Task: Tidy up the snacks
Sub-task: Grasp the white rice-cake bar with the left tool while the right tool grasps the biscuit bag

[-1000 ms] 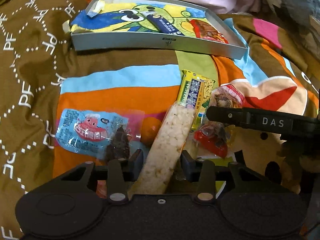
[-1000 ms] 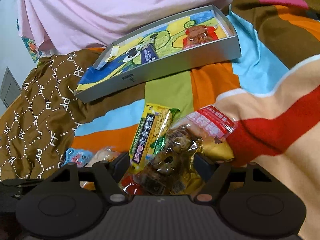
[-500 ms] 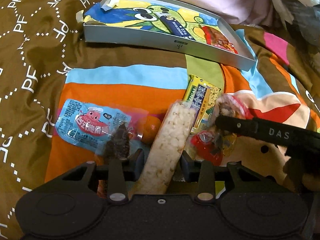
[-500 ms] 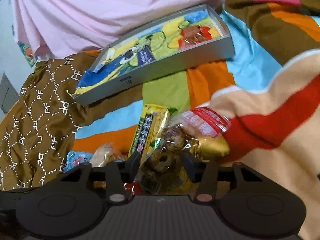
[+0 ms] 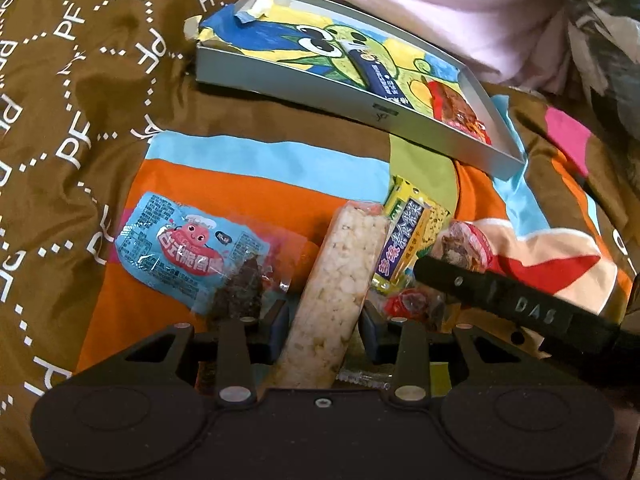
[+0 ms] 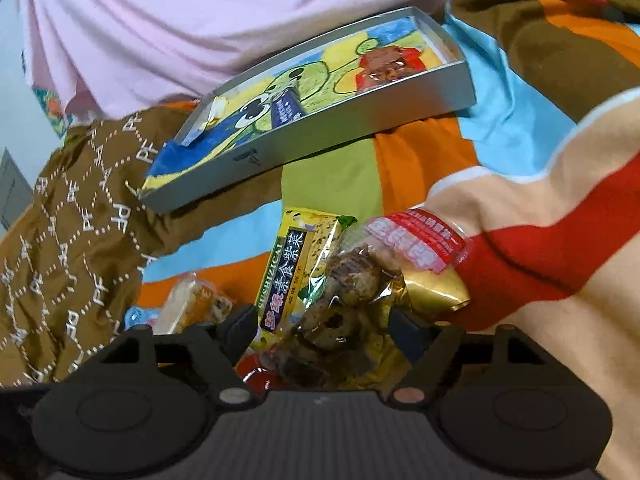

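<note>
Five snack packets lie on the striped quilt (image 5: 248,168); two more are inside the one grey box (image 5: 320,92). The left gripper (image 5: 326,320) pinches the puffed rice bar (image 5: 340,280). The right gripper (image 6: 320,324) is opening its jaws around the clear cookie bag (image 6: 352,280), beside the yellow "SUSHIZICAI" packet (image 6: 296,256). A blue packet (image 5: 180,252) lies to the left. The right gripper's finger reads "DAS".

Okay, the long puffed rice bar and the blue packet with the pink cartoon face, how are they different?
The puffed rice bar is long, narrow and clear-wrapped, showing pale grains; the blue packet is wider, flatter and printed. The bar sits between the left gripper jaws, angled up; the packet lies flat beside it, ungripped. Both are still outside the grey tray, over the striped blanket.
</note>
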Demonstrator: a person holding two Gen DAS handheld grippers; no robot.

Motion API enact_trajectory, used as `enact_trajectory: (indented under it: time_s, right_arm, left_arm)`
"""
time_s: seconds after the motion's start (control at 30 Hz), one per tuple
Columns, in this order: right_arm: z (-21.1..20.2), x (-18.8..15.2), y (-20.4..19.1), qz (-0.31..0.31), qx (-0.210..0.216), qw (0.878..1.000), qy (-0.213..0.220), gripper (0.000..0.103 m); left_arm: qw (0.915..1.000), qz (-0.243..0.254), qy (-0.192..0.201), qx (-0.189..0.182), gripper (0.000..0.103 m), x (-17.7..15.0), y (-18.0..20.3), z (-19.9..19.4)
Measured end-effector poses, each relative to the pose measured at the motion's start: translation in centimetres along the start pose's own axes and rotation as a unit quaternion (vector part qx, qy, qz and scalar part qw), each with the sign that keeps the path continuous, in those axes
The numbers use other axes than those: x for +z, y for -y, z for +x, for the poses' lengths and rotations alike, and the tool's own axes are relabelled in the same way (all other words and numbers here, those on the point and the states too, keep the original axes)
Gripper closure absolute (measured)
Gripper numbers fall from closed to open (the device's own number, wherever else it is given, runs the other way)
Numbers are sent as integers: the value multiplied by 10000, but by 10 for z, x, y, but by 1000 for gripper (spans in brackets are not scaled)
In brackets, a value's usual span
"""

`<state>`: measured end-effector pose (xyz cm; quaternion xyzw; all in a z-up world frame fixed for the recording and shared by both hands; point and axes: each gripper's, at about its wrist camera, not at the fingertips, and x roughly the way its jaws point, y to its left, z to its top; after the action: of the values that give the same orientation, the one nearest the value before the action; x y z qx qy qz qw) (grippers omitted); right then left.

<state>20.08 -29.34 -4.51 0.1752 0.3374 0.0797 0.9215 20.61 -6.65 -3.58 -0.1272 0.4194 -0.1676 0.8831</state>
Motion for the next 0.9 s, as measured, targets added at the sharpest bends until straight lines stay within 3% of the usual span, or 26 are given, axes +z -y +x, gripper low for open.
enact_trajectory:
  time_s: [0.07, 0.1, 0.23, 0.53, 0.9]
  right_arm:
    - [0, 0, -2, -117, -133, 9998, -39, 39]
    - [1, -1, -2, -178, -178, 9997, -55, 40]
    - [1, -3, -5, -271, -260, 9992, -115, 42]
    - [-4, -8, -16, -593, -288, 9977, -153, 52]
    - [-12, -17, -43, -1496, -445, 9877, 64, 55]
  left_arm:
    - [9999, -117, 98, -6, 64, 0, -1, -2]
    - [9996, -212, 184, -33, 66, 0, -2, -4]
    - [9989, -308, 351, -10, 71, 2, -2, -8]
    - [9990, -292, 341, -12, 71, 3, -3, -7]
    - [9996, -241, 173, -9, 71, 4, -5, 1]
